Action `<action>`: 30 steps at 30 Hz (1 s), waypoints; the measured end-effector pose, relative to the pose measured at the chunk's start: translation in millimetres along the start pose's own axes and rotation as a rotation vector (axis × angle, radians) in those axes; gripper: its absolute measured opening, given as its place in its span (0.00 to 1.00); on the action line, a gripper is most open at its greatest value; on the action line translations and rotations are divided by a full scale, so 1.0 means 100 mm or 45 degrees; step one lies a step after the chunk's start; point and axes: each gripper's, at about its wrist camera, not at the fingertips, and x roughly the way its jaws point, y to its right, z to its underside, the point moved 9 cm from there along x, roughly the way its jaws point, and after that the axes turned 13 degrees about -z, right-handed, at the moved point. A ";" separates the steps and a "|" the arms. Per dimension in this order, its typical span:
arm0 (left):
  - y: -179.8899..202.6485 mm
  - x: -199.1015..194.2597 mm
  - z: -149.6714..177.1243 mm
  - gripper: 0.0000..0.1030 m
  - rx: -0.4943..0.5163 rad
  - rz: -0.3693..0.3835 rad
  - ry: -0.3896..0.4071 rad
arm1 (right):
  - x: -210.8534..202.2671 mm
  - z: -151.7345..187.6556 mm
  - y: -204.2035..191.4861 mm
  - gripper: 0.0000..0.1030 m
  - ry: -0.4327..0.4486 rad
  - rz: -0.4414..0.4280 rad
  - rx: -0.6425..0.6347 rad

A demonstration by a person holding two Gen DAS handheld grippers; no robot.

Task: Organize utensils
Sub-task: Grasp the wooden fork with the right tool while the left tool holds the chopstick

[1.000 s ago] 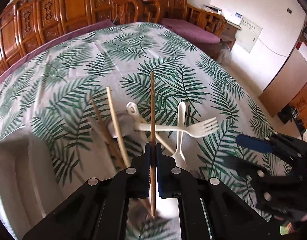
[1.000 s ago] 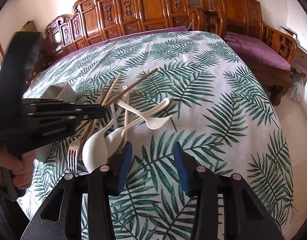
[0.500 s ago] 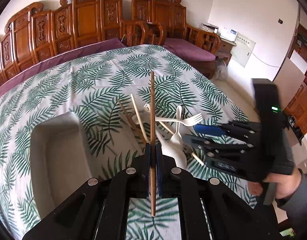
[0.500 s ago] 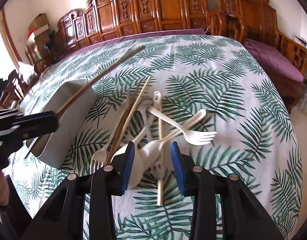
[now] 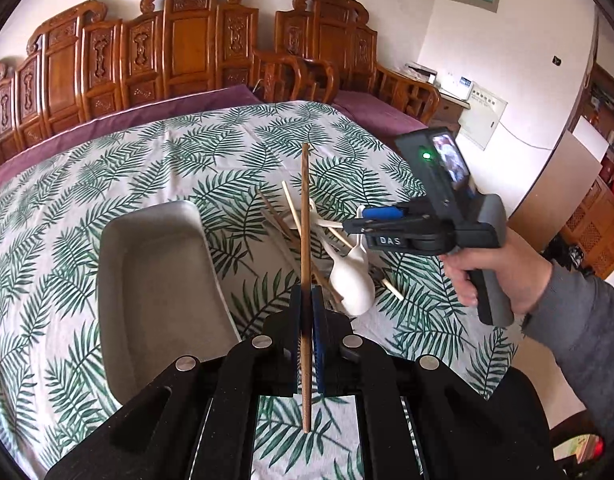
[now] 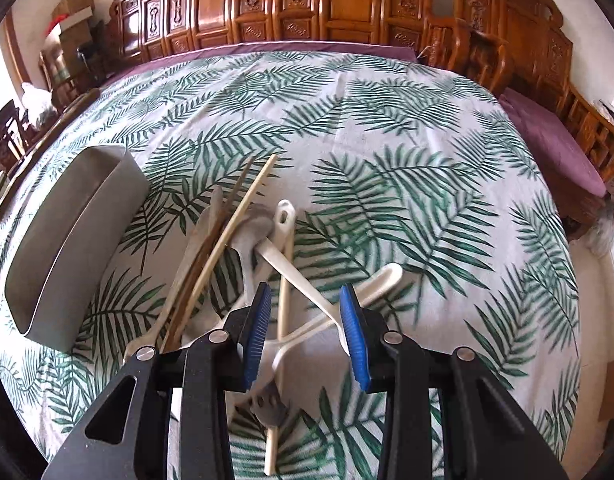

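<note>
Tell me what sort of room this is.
Probably a home living or dining room: carved wooden benches with purple cushions line the wall, and a table under a leaf-print cloth holds a tray and loose utensils.

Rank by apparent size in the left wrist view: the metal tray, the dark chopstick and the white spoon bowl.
1. metal tray, clearly the largest.
2. dark chopstick, long but thin; the left tongs hold it close to the camera, which inflates it.
3. white spoon bowl, smallest.
</note>
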 end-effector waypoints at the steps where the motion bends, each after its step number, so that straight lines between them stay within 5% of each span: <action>1: -0.02 -0.01 0.01 0.04 -0.006 0.002 0.000 | 0.03 -0.02 -0.02 0.37 -0.014 0.009 -0.023; 11: -0.18 -0.03 0.08 0.04 -0.038 0.005 -0.002 | 0.25 -0.02 0.08 0.21 -0.131 0.080 -0.076; 27: -0.25 -0.11 0.11 0.04 -0.074 0.018 -0.002 | 0.37 -0.11 0.07 0.23 -0.153 0.199 -0.137; 30: -0.26 -0.13 0.12 0.04 -0.089 0.029 -0.002 | 0.36 -0.10 0.07 0.15 -0.152 0.197 -0.091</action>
